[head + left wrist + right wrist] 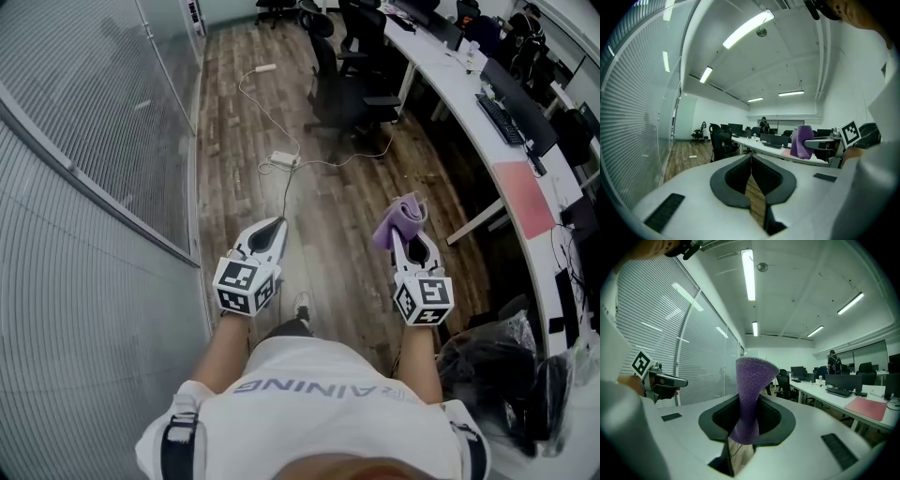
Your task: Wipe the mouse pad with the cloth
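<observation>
Jaws of right gripper (745, 411) clamped on purple cloth (753, 380), free end standing up. Left gripper (751, 165) jaws together, nothing between. Step, as judged: bringing cloth to pad, wiping not yet begun. Pink mouse pad (523, 199) on desk (464, 98), well apart, ahead-right. Next: close in, press cloth flat.

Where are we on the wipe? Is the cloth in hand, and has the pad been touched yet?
Done: the purple cloth is picked up, clamped in the right gripper. In hand: the person stands on the wood floor, holding the cloth up in the air; the left gripper is shut and empty. Left: the pink mouse pad lies on the white desk off to the right, clear of the cloth, so the wiping hasn't started.
</observation>
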Demonstrator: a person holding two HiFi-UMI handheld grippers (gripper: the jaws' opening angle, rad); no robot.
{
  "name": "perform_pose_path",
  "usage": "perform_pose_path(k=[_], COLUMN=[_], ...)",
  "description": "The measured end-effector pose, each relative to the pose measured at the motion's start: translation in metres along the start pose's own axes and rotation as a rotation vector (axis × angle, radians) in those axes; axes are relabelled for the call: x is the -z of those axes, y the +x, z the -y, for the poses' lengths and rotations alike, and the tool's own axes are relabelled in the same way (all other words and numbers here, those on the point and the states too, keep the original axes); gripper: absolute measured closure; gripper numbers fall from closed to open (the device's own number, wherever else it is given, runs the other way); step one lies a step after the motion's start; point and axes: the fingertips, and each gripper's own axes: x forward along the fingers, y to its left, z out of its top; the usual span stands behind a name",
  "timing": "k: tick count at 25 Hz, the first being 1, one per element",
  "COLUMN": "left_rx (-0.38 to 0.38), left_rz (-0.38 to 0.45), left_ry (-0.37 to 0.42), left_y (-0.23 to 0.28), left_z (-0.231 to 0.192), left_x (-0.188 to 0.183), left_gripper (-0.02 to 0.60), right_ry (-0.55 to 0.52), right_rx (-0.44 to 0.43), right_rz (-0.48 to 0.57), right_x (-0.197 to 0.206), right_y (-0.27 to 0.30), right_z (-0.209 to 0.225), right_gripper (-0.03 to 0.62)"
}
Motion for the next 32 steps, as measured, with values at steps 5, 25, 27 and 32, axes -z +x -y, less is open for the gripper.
perform_pose_path(k=[5,25,27,32], left_rx=[0.046,0.291,0.306,0.339], left_rz=[0.006,-0.041,-0.045,-0.043], left_ry=[0.017,0.003,0.004,0.043], left_y=[0.054,0.239,0.259,0.308], left_z=[-0.023,-0.025,-0.012,0.037], left_x=[-0.016,-0.038,-0.040,-0.047], left_gripper=[0.549,0.549,0.549,0.549], right_ry=[0.017,0.061,0.069,0.087], right_rx=[0.030,0.252,0.257,0.272], right_rz=[0.007,-0.052,-0.052,-0.037], right_x=[-0.009,0.000,0.003,0.008], right_y=[0.043,0.104,0.105,0.100], right_z=[0.026,0.147,0.167,0.231], right_gripper=[0.495,0.494,0.494,0.495])
